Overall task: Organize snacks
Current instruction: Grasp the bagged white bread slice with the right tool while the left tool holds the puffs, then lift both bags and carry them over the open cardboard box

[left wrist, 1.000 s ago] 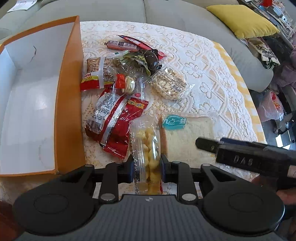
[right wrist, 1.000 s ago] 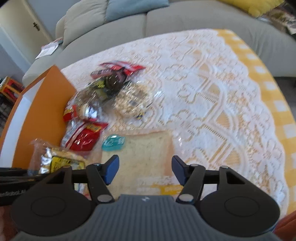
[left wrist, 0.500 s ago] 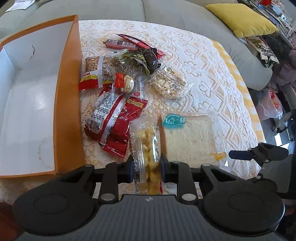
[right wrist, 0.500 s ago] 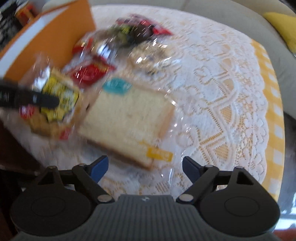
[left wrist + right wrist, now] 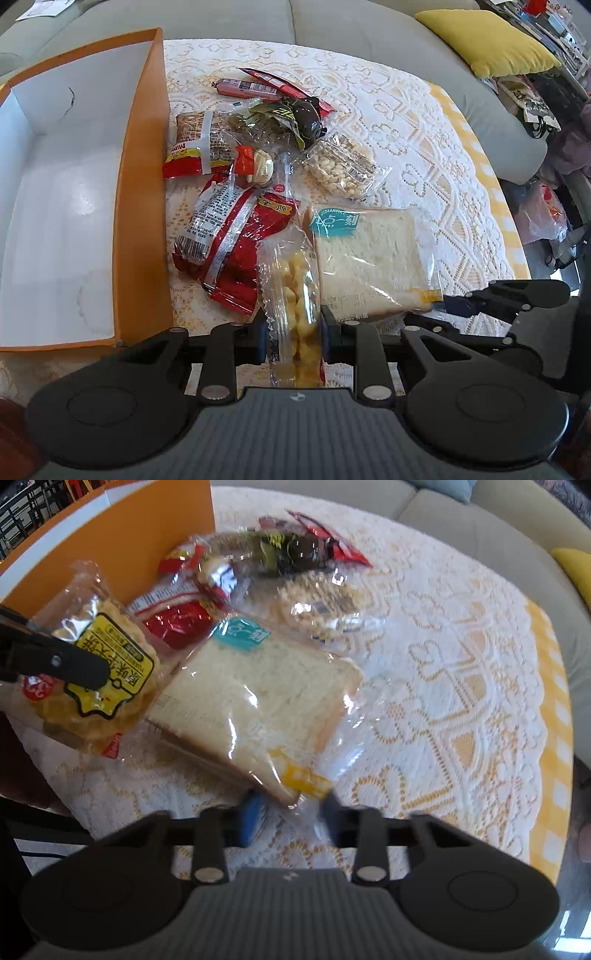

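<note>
Gripping a clear plastic packet of yellow puffed snacks, the left tool has both pads pressed on the packet's lower part. The right tool has just been closing its jaws around the near corner of the clear-wrapped white bread slice with a teal label; motion blur leaves it unclear whether the blue pads press on the wrapper.

The bread lies flat on the white lace-covered counter, just right of the yellow packet. Left of the packet lies a red foil snack pack, which overlaps a loose heap of further wrapped snacks. At the heap's right edge sits a clear bag of pale nuts, and at its far end a pink sausage stick.

An open orange cardboard box with a white interior stands along the counter's left side, close beside the heap. A grey sofa with a yellow cushion lies beyond.
</note>
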Available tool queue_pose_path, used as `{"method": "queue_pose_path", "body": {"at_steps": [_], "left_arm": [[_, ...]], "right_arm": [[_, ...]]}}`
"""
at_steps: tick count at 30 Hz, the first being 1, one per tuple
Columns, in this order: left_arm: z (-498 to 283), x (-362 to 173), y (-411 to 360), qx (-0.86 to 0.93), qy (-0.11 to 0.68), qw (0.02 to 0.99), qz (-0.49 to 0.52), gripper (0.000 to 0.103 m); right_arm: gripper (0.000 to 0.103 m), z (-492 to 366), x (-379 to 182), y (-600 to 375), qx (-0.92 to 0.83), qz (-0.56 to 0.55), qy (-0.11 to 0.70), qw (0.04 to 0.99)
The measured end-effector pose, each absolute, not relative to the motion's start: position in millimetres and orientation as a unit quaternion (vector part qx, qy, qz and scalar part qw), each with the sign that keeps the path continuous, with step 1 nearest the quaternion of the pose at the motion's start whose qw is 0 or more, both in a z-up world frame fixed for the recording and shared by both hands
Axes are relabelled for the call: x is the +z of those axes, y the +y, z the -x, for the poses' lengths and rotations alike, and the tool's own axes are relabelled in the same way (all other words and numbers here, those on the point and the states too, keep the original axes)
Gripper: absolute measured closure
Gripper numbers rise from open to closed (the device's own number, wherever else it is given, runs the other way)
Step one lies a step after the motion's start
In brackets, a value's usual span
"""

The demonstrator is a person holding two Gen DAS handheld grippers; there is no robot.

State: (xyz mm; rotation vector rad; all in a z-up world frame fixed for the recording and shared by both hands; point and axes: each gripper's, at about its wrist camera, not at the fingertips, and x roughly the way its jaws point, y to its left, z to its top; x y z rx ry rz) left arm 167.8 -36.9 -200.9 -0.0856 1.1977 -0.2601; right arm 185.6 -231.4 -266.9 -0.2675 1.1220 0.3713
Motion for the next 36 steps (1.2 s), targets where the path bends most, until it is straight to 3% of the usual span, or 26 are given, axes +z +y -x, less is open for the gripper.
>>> {"method": "queue_pose_path", "body": {"at_steps": [4, 19, 26, 36], "left_arm": [[-166, -197, -35, -0.118, 0.557, 0.821, 0.040, 0.074], [-158, -155, -28, -0.135, 0.520, 0.841, 0.056, 0.074], [-159, -137, -27, -0.141, 0.501, 0.852, 0.059, 0.074], [-164, -169, -30, -0.152, 0.532, 0.830, 0.072, 0.073]], "right_arm": [[0.088, -177, -253, -227, 0.187, 0.123, 0.514, 0.828], [0.098, -151, -179, -233, 0.178, 0.076, 0.444, 0.875], [0.100, -150, -151, -225, 0.193, 0.096, 0.420, 0.882], [0.096, -161, -162, -198, 0.232, 0.107, 0.400, 0.880]]}}
